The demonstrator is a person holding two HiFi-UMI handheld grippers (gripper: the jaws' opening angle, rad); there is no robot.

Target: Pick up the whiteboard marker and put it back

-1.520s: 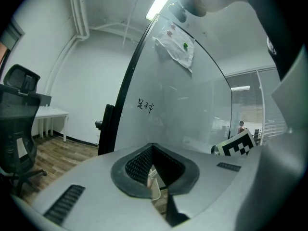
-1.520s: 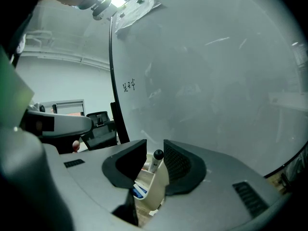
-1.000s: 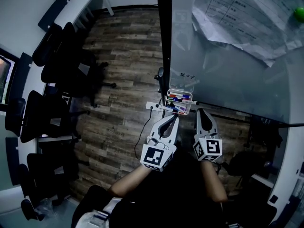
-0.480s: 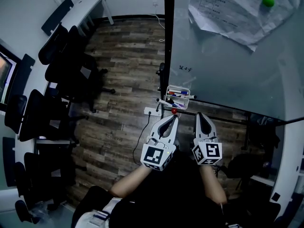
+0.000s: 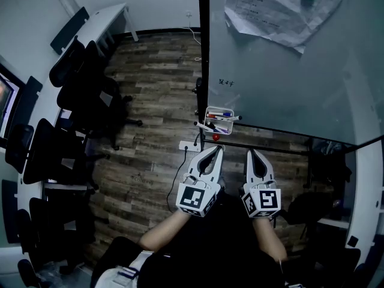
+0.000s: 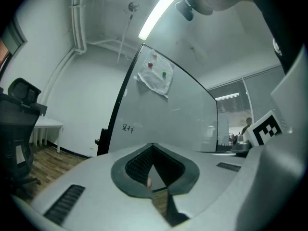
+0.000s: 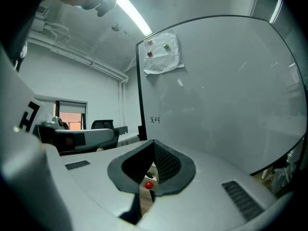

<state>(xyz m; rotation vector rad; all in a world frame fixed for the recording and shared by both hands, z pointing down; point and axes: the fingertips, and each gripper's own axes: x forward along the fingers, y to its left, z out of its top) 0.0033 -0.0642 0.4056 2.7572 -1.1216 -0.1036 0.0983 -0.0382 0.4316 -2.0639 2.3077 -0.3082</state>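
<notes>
The left gripper [image 5: 217, 149] and the right gripper [image 5: 251, 152] are pale grey plastic shells that taper to points. Each carries a white cube [image 5: 198, 198] printed with black square markers. Their inner pads [image 6: 136, 163] are dark ribbed rubber, and dark slotted grilles [image 6: 66, 203] mark the jaw backs. The person wears dark clothing [image 5: 228, 251].

My right gripper [image 7: 153, 144] has its jaws pressed together at the tips, with nothing between them. Beyond the fingers rises the whiteboard [image 7: 221, 95], with small dark handwriting [image 7: 155, 120] just above the tips. High above them hangs a sheet of paper [image 7: 162, 57], under a red magnet [image 7: 149, 54] and a green magnet [image 7: 166, 46]. Through the opening below the tips I see a small red ball [image 7: 149, 185]. The left gripper [image 7: 82, 138] lies left of the fingers.
</notes>
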